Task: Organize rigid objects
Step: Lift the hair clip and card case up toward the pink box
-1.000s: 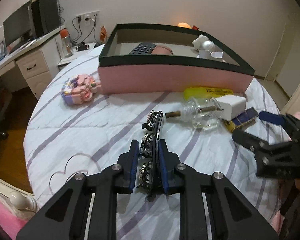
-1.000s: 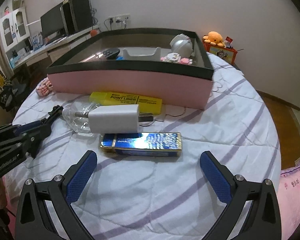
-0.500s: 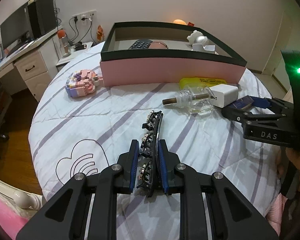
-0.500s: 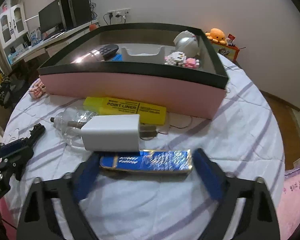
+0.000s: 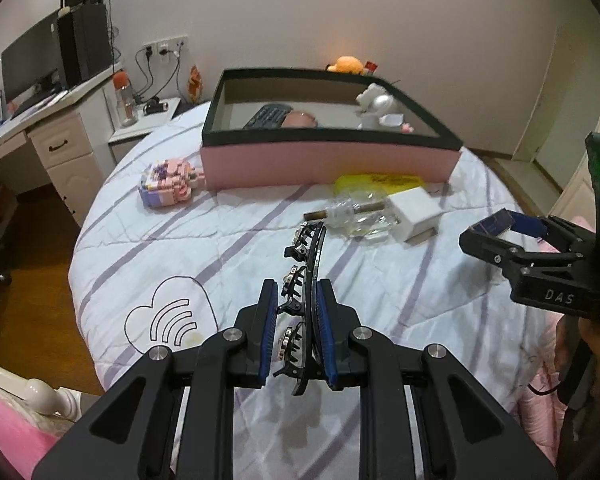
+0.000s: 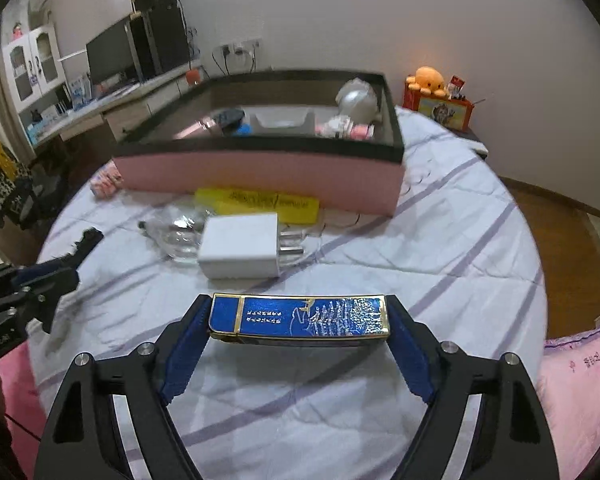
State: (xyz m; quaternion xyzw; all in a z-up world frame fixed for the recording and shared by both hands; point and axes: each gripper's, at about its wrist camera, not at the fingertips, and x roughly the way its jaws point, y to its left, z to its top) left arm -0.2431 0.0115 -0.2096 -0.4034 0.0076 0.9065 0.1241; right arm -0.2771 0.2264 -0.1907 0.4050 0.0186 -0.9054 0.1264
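My left gripper (image 5: 296,312) is shut on a black hair clip (image 5: 308,280) with jewelled teeth, held above the bed. My right gripper (image 6: 298,334) is shut on a blue and gold rectangular case (image 6: 298,316), gripped by its two short ends and lifted off the sheet; it also shows in the left wrist view (image 5: 496,224). The pink box with a black rim (image 5: 328,160) stands at the back and holds a remote, a white figure and other items. A white charger (image 6: 240,250), a clear glass bottle (image 6: 176,236) and a yellow highlighter box (image 6: 260,202) lie in front of it.
A pink and purple block toy (image 5: 166,182) lies left of the box on the round bed with a white striped sheet (image 5: 180,248). A desk with a monitor (image 5: 24,68) stands at the far left. An orange plush (image 6: 426,78) sits behind the bed.
My right gripper moved forward, closed on the blue case and lifted it. My left gripper kept hold of the hair clip and pulled back and up a little.
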